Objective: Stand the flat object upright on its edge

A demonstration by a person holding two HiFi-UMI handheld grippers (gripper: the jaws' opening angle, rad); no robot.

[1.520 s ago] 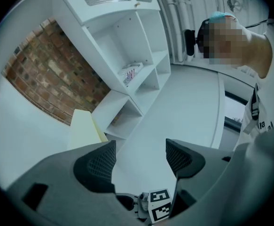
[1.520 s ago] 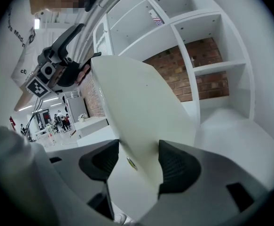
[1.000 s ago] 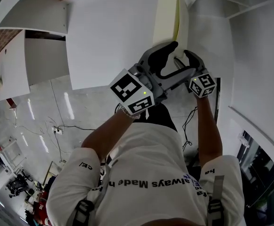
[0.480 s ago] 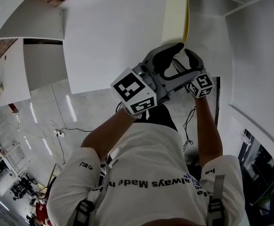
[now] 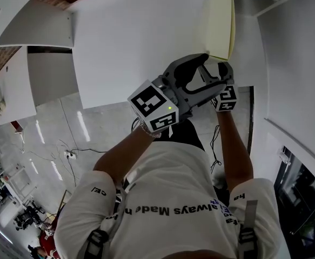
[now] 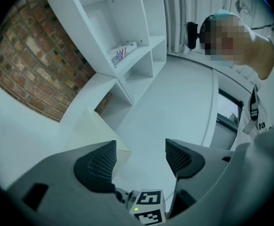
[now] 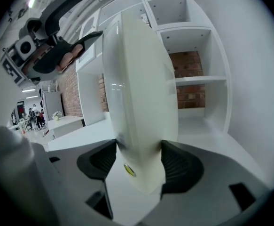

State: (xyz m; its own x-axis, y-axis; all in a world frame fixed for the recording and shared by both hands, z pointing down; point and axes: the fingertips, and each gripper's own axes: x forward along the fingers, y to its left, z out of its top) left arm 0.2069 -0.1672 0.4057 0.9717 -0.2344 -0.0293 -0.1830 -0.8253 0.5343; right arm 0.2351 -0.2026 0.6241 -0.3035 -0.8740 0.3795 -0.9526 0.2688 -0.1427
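Note:
The flat object (image 5: 219, 20) is a thick cream slab with a yellow edge, standing steeply on the white table (image 5: 130, 42). In the right gripper view it (image 7: 141, 79) rises upright between the jaws. My right gripper (image 7: 139, 157) holds its lower end; both pads touch its faces while the jaws are opening. In the head view the right gripper (image 5: 222, 72) sits at the slab's near end. My left gripper (image 5: 192, 69) is close beside it on the left. It stands open (image 6: 141, 157) with nothing between its fingers, and the slab (image 6: 92, 131) shows beyond its left jaw.
A white shelf unit (image 6: 127, 27) with open cubbies stands against a brick wall (image 6: 28, 65), and a small patterned item (image 6: 122, 53) lies on one shelf. More white cubbies (image 7: 193, 46) rise behind the slab. The person's torso fills the lower part of the head view.
The slab and both grippers have shifted to the right and slightly farther across the table. The left gripper has stayed close beside the right one.

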